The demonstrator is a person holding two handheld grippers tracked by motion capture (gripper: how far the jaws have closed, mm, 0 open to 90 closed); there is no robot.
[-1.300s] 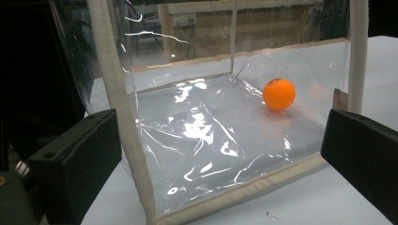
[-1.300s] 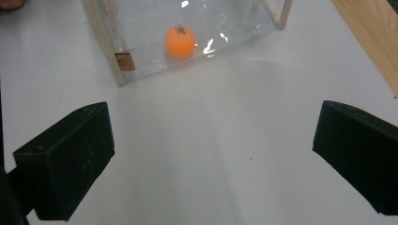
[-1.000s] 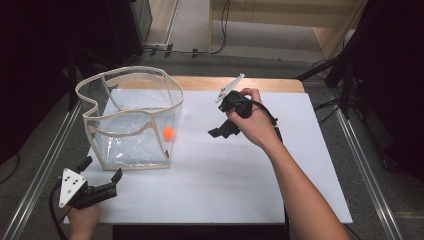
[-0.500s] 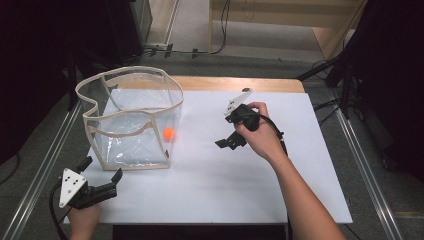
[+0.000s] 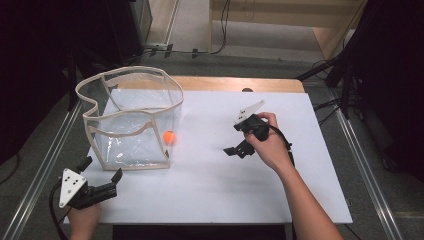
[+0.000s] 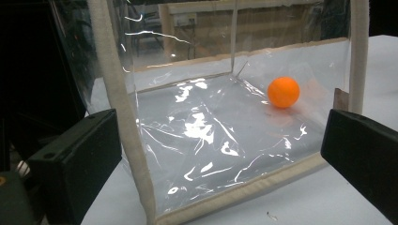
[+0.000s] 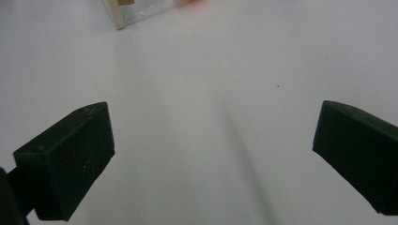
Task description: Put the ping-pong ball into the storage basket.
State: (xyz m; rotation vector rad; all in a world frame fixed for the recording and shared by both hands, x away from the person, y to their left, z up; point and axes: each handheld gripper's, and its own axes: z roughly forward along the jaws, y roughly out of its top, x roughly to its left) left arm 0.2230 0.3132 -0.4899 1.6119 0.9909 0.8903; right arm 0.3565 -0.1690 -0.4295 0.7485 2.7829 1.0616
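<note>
Two hand-held black two-jaw grippers are in use over a white rectangular table top [image 5: 215, 200]. Left gripper [image 5: 102, 172] sits at the near left corner of the table, just in front of a clear plastic box-shaped bag with cream fabric edging [image 5: 131, 117]; its jaws stand wide apart with nothing between them, and its grey three-cornered plate faces up. In the left gripper view the jaws frame the bag's near lower corner and a vertical cream seam. One small orange ball [image 6: 283, 92] lies on the bag's transparent floor, toward the far right corner as seen from that gripper; in the high view it sits low against the bag's right wall. Bag stands upright, rim wavy and open at the top. Right gripper [image 5: 235, 149] is held by the person's right hand [image 5: 270, 145] above the middle of the table, right of the bag and apart from it, pointing down and leftward. Its jaws are spread wide, empty, over bare white surface, with a corner of the bag at the upper edge of the right gripper view.
</note>
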